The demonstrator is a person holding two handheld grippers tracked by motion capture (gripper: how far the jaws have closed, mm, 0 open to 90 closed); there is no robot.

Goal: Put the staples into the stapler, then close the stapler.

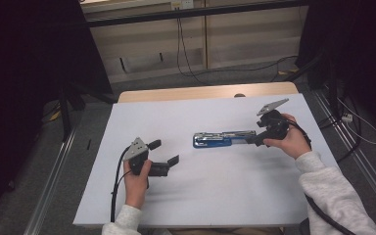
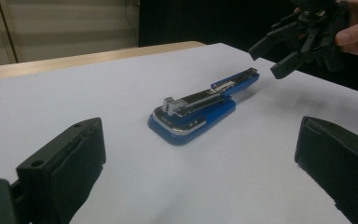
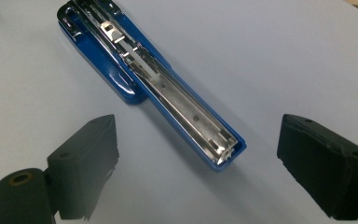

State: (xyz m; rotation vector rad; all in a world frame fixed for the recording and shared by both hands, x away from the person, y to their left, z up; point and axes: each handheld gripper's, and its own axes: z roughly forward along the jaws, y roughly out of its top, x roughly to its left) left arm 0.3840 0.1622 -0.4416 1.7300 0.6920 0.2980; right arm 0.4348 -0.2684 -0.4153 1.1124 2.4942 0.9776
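Note:
A blue stapler (image 1: 223,138) lies swung open flat in the middle of the white table top (image 1: 200,196), its metal staple channel facing up. My right gripper (image 1: 252,140) is open at the stapler's right end. In the right gripper view the far tip of the stapler (image 3: 223,154) lies between the spread jaws of my right gripper (image 3: 205,163), untouched. My left gripper (image 1: 165,152) is open and holds nothing, a short way left of the stapler. Seen along the left gripper (image 2: 200,172), the stapler (image 2: 200,105) lies ahead, with the right gripper (image 2: 279,58) beyond it.
A wooden table edge (image 1: 205,92) runs along the back of the white top. Behind it, cables (image 1: 186,58) trail over the grey floor and pale wall panels. Black curtains stand at both sides. Metal floor rails (image 1: 54,171) flank the table.

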